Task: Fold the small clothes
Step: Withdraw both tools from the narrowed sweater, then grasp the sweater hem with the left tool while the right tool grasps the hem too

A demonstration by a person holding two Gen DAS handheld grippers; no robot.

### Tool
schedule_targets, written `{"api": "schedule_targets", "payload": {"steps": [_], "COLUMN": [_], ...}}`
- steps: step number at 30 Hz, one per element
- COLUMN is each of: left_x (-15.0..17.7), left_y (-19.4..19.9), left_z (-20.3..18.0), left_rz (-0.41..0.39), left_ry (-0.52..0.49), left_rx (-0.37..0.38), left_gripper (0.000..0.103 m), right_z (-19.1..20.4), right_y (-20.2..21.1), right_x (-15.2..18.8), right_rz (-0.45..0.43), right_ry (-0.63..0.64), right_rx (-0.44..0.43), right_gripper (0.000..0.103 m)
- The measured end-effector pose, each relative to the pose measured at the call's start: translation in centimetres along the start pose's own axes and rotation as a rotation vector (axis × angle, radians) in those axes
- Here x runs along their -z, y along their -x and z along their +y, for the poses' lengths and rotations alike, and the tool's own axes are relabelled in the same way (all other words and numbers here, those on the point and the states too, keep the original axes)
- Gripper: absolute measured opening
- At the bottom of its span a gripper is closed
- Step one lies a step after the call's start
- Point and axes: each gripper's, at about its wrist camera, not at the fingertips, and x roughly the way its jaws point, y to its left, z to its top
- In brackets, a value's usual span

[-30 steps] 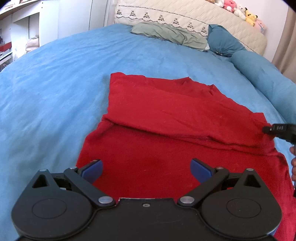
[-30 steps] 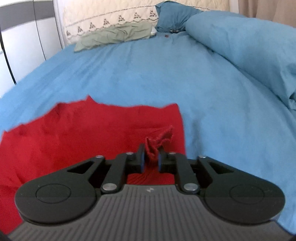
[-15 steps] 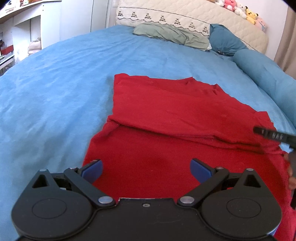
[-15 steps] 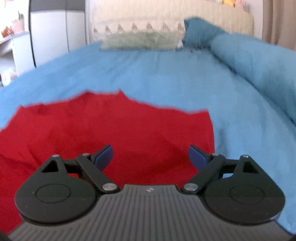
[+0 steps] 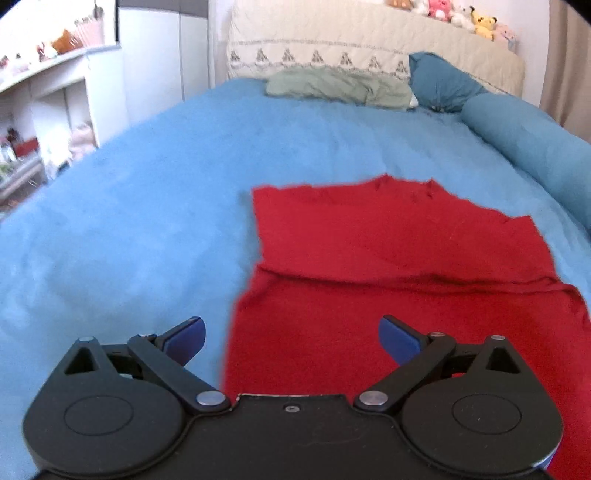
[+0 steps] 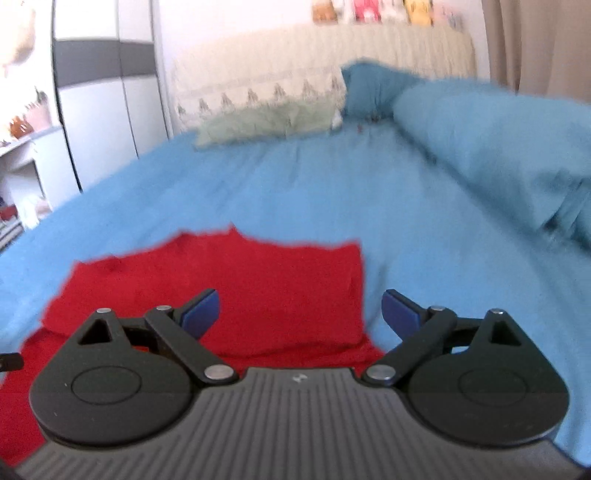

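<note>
A: What is taking up most of the view?

B: A blue bedspread [image 5: 155,206] is covering the whole bed and filling both views. At its far end a cream quilted headboard [image 5: 369,48] is standing, with a row of plush toys [image 5: 458,14] sitting along its top. A rolled blue duvet [image 6: 487,140] is lying along the right side of the bed, and a dark teal pillow [image 5: 439,85] and a pale green pillow [image 5: 332,83] are resting against the headboard.

A: And where is the garment?

B: The red garment [image 5: 391,280] is lying flat on the bedspread, near the close end of the bed. Its far part is lying doubled over the near part, making a straight fold line running across it.

A: What are the grippers doing?

B: The left gripper [image 5: 291,334] is hovering over the near left edge of the red cloth with its jaws spread wide, gripping nothing. The right gripper [image 6: 300,310] is hanging over the garment's right edge, its blue pads [image 6: 397,312] standing as far apart as they go, with nothing pinched between them. The right view is blurring somewhat.
</note>
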Motion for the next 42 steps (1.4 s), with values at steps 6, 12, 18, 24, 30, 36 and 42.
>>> {"api": "schedule_targets", "payload": {"steps": [6,12,18,24,30,36,42], "left_x": [-0.2,4.4,10.9,14.1,15.5,15.9,16.1], "left_y": [9.7,13.9,13.5,12.4,12.0,11.7,11.8], "left_z": [2.3,3.6,4.6,4.4,3.6,3.5,3.3], "left_rz": [-0.048,0.034,0.161,0.227,0.226,0.223,0.236], "left_ry": [0.004,0.014,0.106,0.131,0.075,0.064,0.062], "left_rx": [0.011,0.015,0.044,0.064,0.046,0.034,0.04], "left_gripper": [0.103,0.103,0.089,0.069,0.067,0.064,0.048], "right_z": [-1.7,-3.0,-2.9,-2.4,-3.4,-3.1,-2.5], "right_y": [11.5,18.1,20.4,20.6,19.9,19.8,19.7], "right_x": [-2.1,2.6,9.2,13.8,17.3,19.0,19.2], "right_rz": [-0.071,0.047,0.171,0.273,0.389,0.416,0.418], "right_ry": [0.055,0.072,0.057,0.04,-0.072,-0.089,-0.079], "right_rx": [0.044,0.112,0.083,0.04,0.023,0.007,-0.012], "right_gripper": [0.103,0.103,0.103,0.097,0.078,0.061,0.041]}}
